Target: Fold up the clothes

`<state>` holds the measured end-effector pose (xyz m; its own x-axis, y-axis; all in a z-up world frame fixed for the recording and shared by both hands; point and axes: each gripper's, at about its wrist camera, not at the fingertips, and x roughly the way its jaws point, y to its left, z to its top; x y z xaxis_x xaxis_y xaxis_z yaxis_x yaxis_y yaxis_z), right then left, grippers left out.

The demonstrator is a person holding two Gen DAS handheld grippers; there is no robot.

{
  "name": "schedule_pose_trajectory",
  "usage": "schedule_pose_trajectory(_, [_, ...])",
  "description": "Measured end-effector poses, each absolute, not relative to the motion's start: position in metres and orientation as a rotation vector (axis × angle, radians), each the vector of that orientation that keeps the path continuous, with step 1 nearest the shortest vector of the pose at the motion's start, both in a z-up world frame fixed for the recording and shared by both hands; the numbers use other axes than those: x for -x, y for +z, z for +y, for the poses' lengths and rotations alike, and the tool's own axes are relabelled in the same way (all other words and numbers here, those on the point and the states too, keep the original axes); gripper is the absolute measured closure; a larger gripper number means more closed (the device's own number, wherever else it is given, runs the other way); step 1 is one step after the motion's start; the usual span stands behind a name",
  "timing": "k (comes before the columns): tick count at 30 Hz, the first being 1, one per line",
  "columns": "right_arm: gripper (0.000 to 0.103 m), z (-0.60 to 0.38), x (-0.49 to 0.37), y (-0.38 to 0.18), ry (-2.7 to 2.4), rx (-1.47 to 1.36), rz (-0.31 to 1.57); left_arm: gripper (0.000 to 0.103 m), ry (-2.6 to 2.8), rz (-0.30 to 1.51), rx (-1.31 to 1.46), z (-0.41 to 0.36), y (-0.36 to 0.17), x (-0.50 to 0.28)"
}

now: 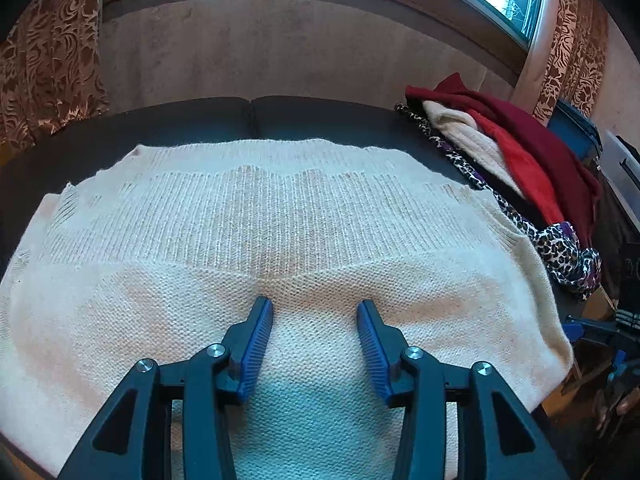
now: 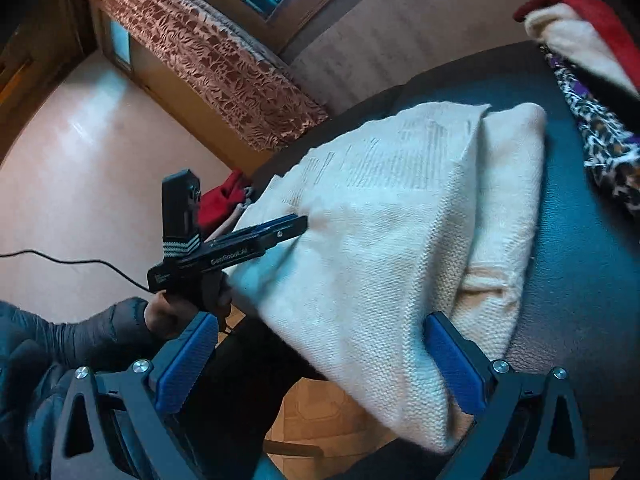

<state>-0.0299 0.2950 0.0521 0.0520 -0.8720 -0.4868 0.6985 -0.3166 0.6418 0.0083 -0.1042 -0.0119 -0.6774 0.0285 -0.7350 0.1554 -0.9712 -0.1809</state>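
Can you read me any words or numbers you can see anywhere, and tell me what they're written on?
"GenRobot.AI": white letters on the side of the left gripper, seen from the right wrist camera; a little soft but readable.
A small white mark near that gripper's rear end: too tiny and blurred to read.
Nothing readable on the cream sweater, the pile of clothes or the curtains.

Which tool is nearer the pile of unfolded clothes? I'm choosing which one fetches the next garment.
Right, probably. The right tool is at the cream sweater's end facing the pile of unfolded clothes; the left tool hovers over the sweater's middle.
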Motion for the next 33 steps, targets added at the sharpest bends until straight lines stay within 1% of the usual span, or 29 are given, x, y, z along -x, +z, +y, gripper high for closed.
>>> schedule_pose_trajectory(3, [0.0, 0.301, 0.034, 0.062, -1.685, -1.053, -0.183, 0.058, -2.801, 0.377, -1.221, -0.106, -0.012, -0.009])
schedule_pose_trajectory(6, [0.0, 0.292, 0.031, 0.088, -1.715, -1.014, -0.108, 0.058, -2.81, 0.401, -1.209, -0.108, -0.013, -0.01])
schedule_pose_trajectory(9, [0.0, 0.251, 0.015, 0.108, -1.683, -0.925, 0.036, 0.058, -2.812, 0.416, -1.199, -0.109, -0.013, -0.011])
schedule_pose_trajectory(11, [0.0, 0.221, 0.016, 0.1, -1.735, -0.935, 0.156, 0.058, -2.8, 0.44, -1.193, -0.111, -0.013, -0.012])
schedule_pose_trajectory(13, [0.0, 0.21, 0.03, 0.078, -1.82, -1.025, 0.223, 0.058, -2.812, 0.485, -1.2, -0.116, -0.013, -0.014])
schedule_pose_trajectory(15, [0.0, 0.224, 0.046, 0.056, -1.91, -1.097, 0.232, 0.058, -2.825, 0.58, -1.2, -0.122, -0.014, -0.016])
schedule_pose_trajectory(16, [0.0, 0.237, 0.047, 0.056, -1.92, -1.071, 0.194, 0.058, -2.829, 0.652, -1.195, -0.125, -0.015, -0.017])
schedule_pose_trajectory(17, [0.0, 0.246, 0.05, 0.055, -1.923, -1.075, 0.176, 0.058, -2.823, 0.75, -1.184, -0.128, -0.018, -0.016])
schedule_pose_trajectory(19, [0.0, 0.249, 0.05, 0.055, -1.933, -1.081, 0.227, 0.058, -2.807, 0.922, -1.162, -0.134, -0.023, -0.015])
schedule_pose_trajectory(21, [0.0, 0.243, 0.05, 0.053, -1.954, -1.083, 0.33, 0.058, -2.814, 0.901, -1.173, -0.135, -0.018, -0.019])
schedule_pose_trajectory(24, [0.0, 0.226, 0.054, 0.059, -1.966, -1.123, 0.418, 0.057, -2.824, 0.87, -1.188, -0.136, -0.012, -0.026])
schedule_pose_trajectory(27, [0.0, 0.212, 0.055, 0.078, -1.979, -1.097, 0.403, 0.057, -2.83, 0.845, -1.197, -0.139, -0.006, -0.034])
schedule_pose_trajectory(29, [0.0, 0.199, 0.054, 0.093, -1.968, -1.032, 0.358, 0.057, -2.789, 0.87, -1.135, -0.156, -0.002, -0.061])
schedule_pose_trajectory(30, [0.0, 0.191, 0.053, 0.098, -1.958, -1.004, 0.345, 0.057, -2.76, 0.843, -1.098, -0.167, 0.001, -0.075])
schedule_pose_trajectory(33, [0.0, 0.154, 0.051, 0.1, -1.924, -0.948, 0.387, 0.056, -2.665, 0.783, -1.003, -0.205, 0.006, -0.115])
